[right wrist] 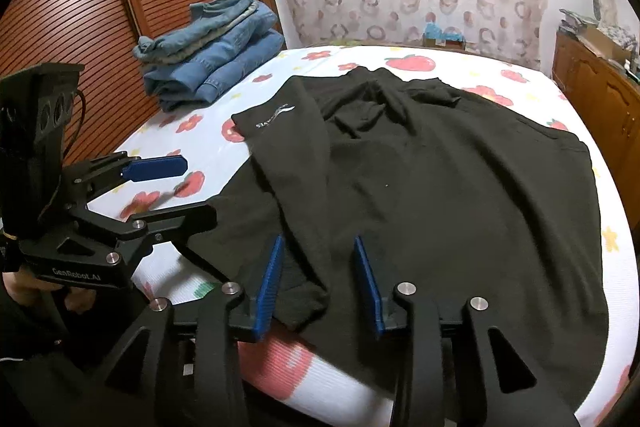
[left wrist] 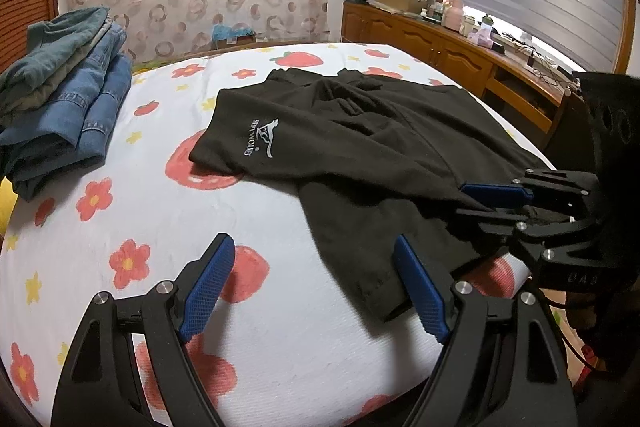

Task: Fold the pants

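Black pants [right wrist: 420, 187] lie spread and rumpled across the right half of a bed [left wrist: 280, 327] whose white cover is printed with red strawberries and flowers. One leg is folded back, showing a white logo [left wrist: 260, 139] on its far left part. The left claw [left wrist: 316, 287] hovers low over the near edge of the bed, its blue pads released and wide apart; the right pad sits at the hem of a pant leg, the left pad over bare cover. The right claw [right wrist: 320, 283] is also released, its pads standing on either side of a pant-leg end at the near edge, not closed on the cloth. A stack of folded jeans [left wrist: 68, 95] rests on the far left corner of the bed, well apart from the pants. A wooden cabinet [left wrist: 440, 47] with clutter on top runs along the right wall.
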A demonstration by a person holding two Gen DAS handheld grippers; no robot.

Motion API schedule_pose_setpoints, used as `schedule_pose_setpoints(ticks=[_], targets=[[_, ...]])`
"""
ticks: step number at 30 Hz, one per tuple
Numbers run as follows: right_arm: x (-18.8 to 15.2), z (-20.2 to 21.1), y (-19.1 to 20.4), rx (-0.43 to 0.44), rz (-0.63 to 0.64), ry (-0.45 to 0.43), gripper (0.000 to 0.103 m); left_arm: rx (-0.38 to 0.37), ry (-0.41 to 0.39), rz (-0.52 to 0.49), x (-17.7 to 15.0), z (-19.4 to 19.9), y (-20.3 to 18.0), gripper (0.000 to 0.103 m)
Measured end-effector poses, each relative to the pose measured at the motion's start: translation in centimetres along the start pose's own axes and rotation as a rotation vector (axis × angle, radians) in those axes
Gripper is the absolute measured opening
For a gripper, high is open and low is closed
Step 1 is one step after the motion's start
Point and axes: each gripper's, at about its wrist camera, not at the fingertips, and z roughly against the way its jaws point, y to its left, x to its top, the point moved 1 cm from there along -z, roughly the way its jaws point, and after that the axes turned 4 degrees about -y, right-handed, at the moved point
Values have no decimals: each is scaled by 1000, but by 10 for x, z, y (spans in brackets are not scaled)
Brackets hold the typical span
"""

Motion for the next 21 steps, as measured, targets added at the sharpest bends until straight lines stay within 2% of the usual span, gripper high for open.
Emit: schedule_pose_setpoints(ticks=[5,6,7,13,21], targets=[[0,3,-11,-10,11,9,39,-1,0,3,-1,0,1,82],[1,2,-10,-11,16,11,33,0,-1,2,-1,0,1,82],[1,3,-9,-9,22,14,4,-1,0,2,-1,0,1,82],[6,22,-12,-18,26,-51,2,-2,-5,0,0,0,1,82],[4,66,-36,-86,-6,-138,2,-36,-15,-22,15,-1,-12,82]])
